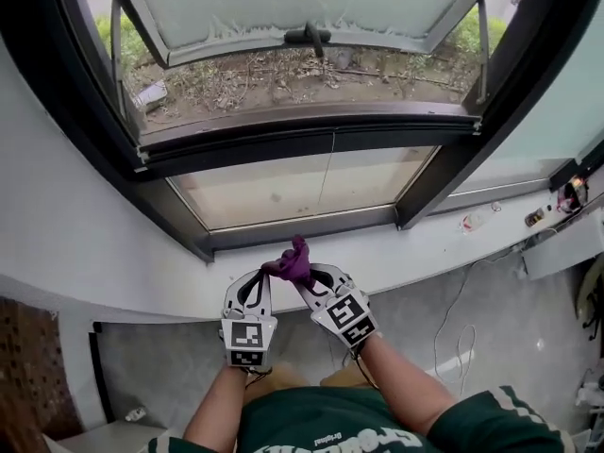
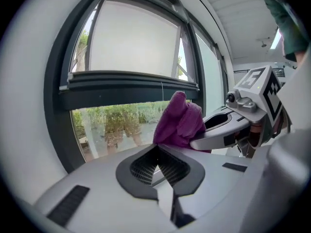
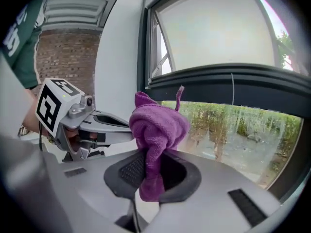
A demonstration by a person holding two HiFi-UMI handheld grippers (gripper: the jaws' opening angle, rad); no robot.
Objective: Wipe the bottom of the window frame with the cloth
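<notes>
Right tool (image 3: pixel 151 173) clamps bunched purple cloth (image 3: pixel 158 125). Left tool (image 2: pixel 156 161) jaws together, seemingly empty, just beside it, below window frame (image 1: pixel 302 225).

The right gripper (image 3: pixel 153 171) has its jaws pinched on a purple cloth (image 3: pixel 158 130), which bunches up above them with a short tail hanging below. The left gripper (image 3: pixel 114 125) reaches in from the left, close to the cloth. Behind them a dark window frame (image 3: pixel 218 81) crosses above glass showing greenery, with a brick wall (image 3: pixel 63 47) far left.
</notes>
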